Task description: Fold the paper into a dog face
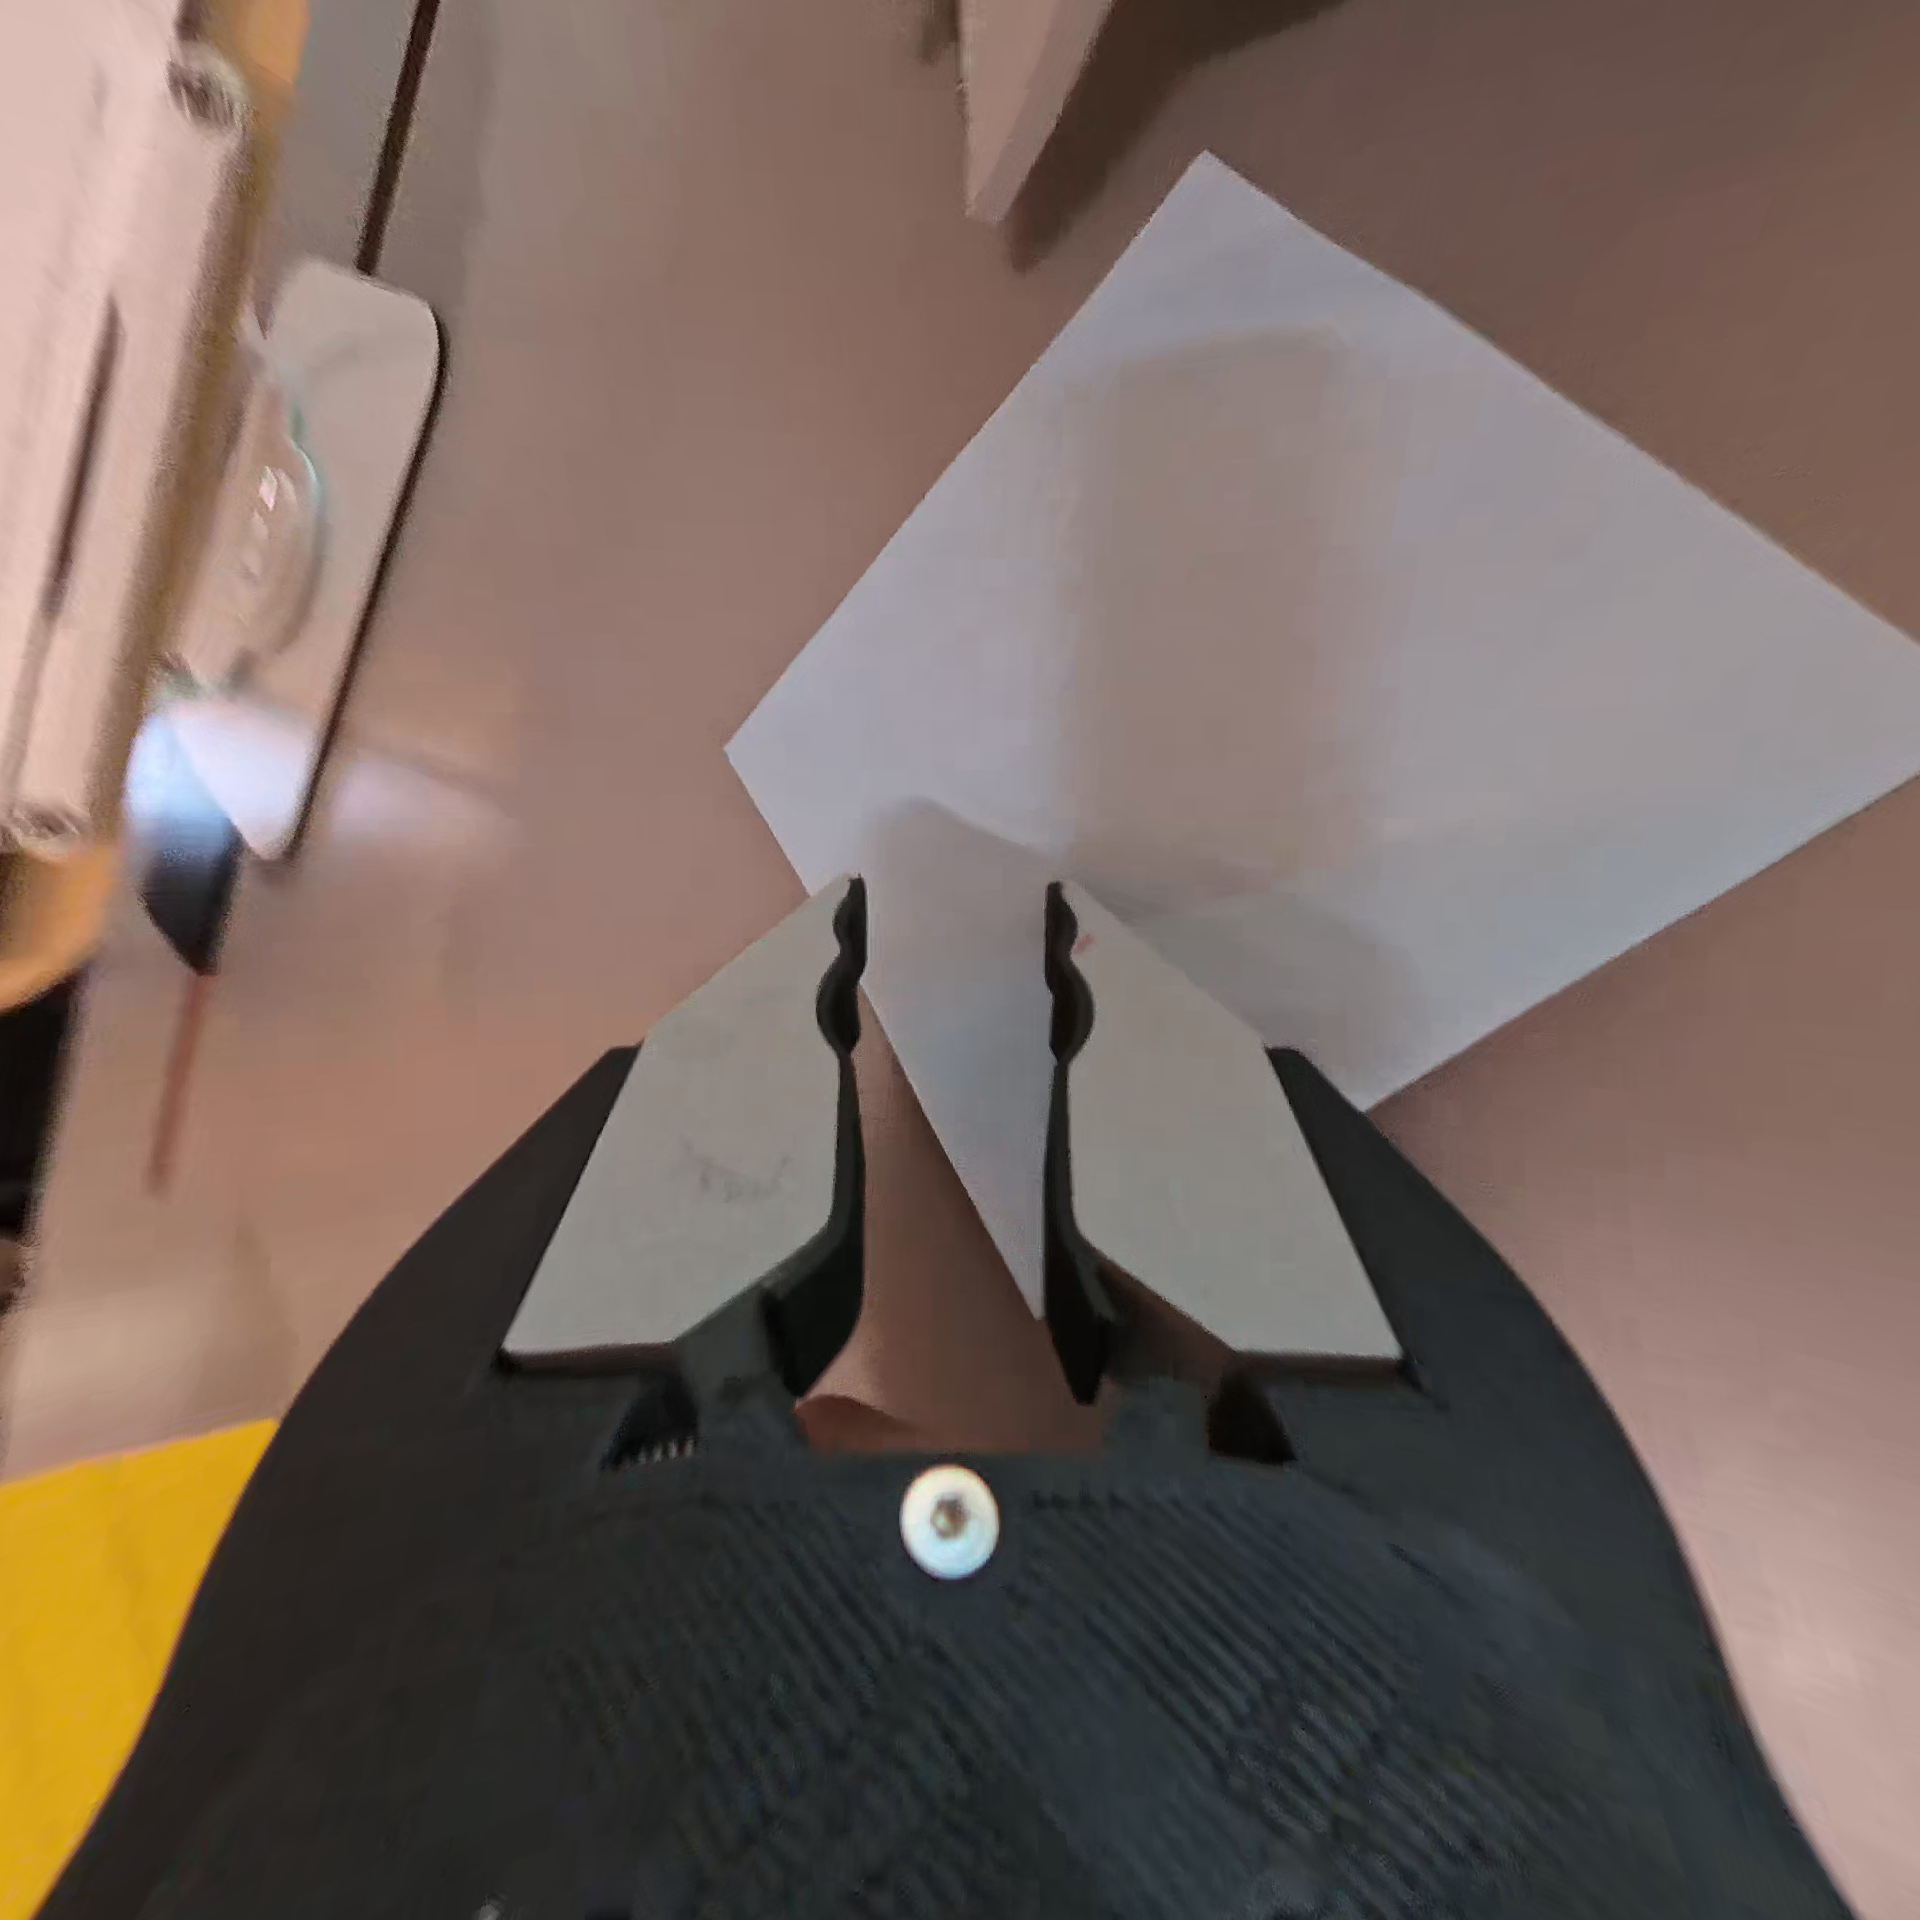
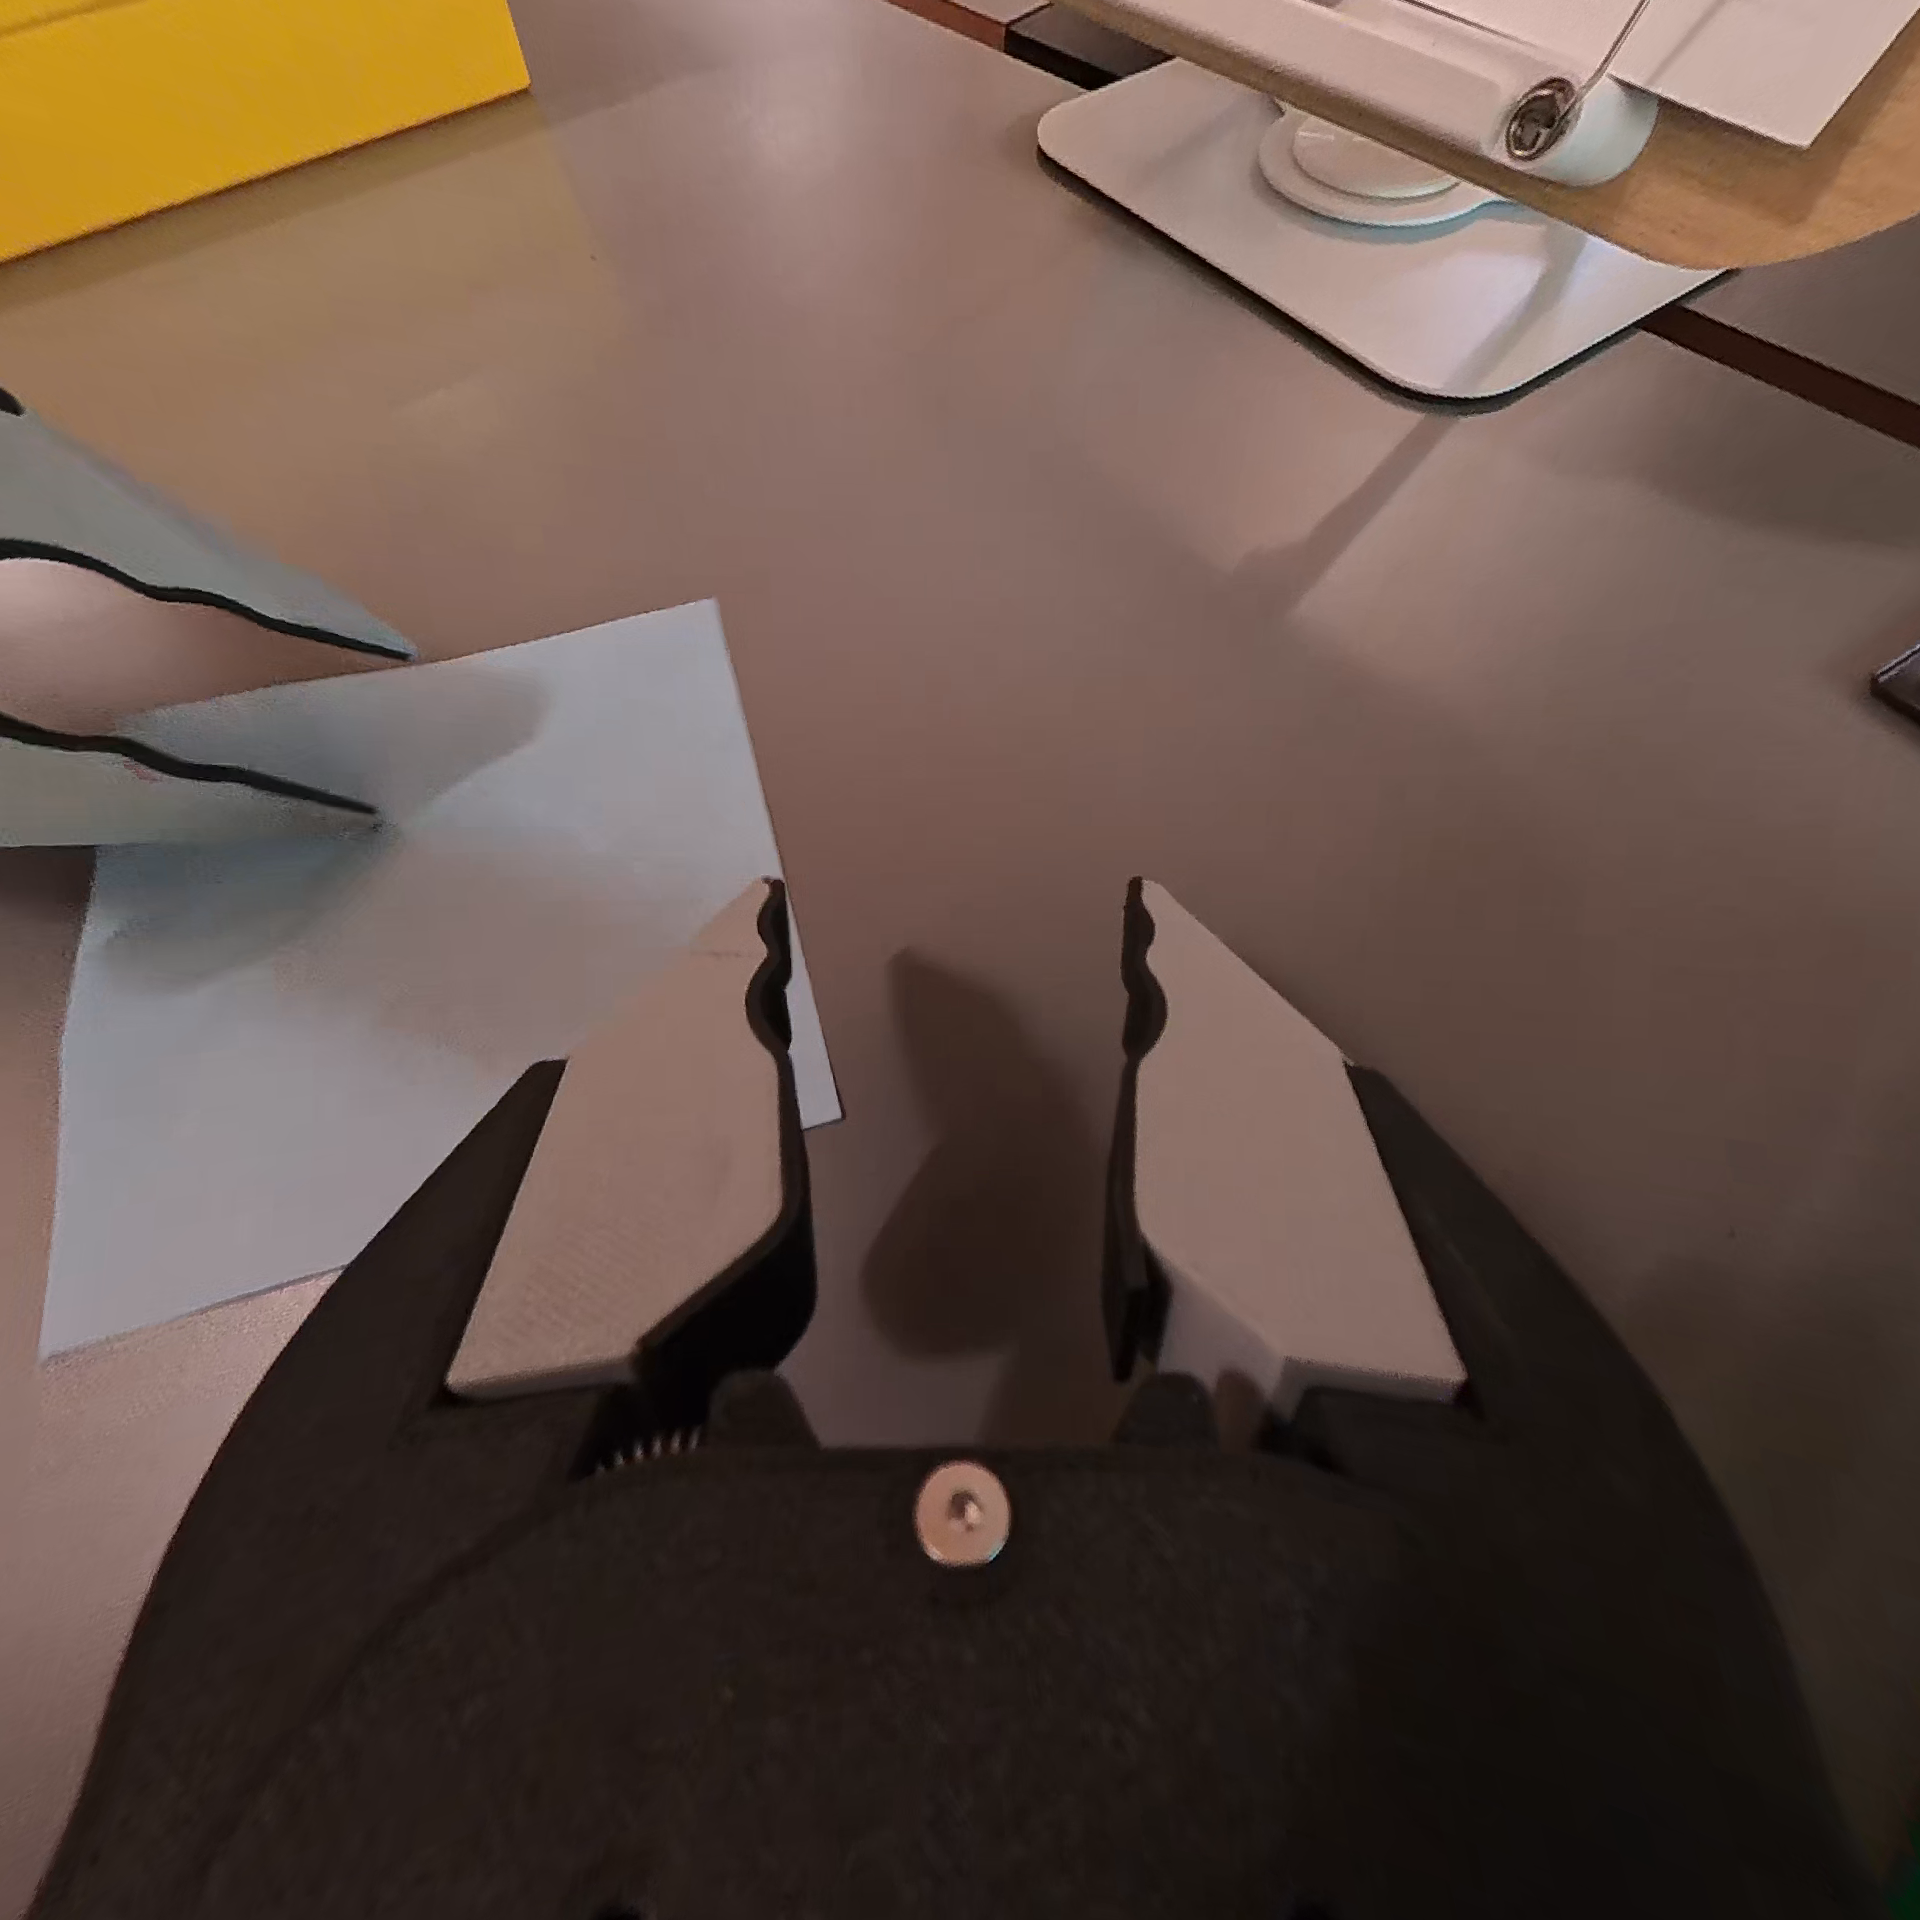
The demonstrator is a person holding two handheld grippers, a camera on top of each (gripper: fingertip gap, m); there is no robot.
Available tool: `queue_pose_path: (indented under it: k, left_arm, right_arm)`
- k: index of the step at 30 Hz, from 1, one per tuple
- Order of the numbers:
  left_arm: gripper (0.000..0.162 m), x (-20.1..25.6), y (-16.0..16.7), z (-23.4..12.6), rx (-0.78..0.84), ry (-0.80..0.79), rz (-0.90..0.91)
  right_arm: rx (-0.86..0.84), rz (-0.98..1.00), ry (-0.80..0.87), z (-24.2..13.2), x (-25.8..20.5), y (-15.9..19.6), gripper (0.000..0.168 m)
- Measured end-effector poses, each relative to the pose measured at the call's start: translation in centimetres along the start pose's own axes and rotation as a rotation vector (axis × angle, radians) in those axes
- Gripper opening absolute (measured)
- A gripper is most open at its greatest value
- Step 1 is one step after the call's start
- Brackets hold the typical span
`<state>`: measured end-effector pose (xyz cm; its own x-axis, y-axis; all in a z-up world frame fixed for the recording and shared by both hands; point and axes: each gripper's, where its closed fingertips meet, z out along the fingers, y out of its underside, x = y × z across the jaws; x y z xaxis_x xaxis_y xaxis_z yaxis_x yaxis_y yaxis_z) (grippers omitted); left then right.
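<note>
No readable text, label, brand, number or sign shows in either view.

Matt pale-blue paper (image 2: 436, 997) lies on a smooth, faintly glossy table (image 2: 1143, 644).

Bare desk (image 2: 1039, 623) ahead of right gripper (image 2: 951, 894); white stand (image 2: 1195, 208) blocks far-right, left gripper (image 2: 395, 738) crowds its left.
</note>
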<state>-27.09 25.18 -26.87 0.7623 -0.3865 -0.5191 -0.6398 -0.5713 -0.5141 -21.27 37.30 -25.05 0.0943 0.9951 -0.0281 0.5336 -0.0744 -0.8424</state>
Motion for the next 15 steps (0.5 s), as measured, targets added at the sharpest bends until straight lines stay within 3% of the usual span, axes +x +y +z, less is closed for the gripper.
queue_pose_path:
  k: [1,5,11,15]
  left_arm:
    - [0.029,-0.3,-0.2,0.3,0.003,-0.018,0.073]
    - [0.037,-3.0,-0.6,2.1,-0.002,-0.096,0.154]
    - [0.041,-6.2,-2.3,2.7,0.253,-0.09,-0.104]
    - [0.038,-7.5,-1.2,2.6,0.292,-0.12,-0.193]
  right_arm:
    - [0.002,0.001,-0.003,0.0,-0.1,0.0,0.061]
    - [0.023,-0.025,0.004,-0.2,-0.4,-0.3,0.059]
    - [0.042,0.02,-0.089,0.3,-0.2,-1.0,0.063]
    - [0.053,-0.06,-0.108,1.1,0.0,-1.6,0.064]
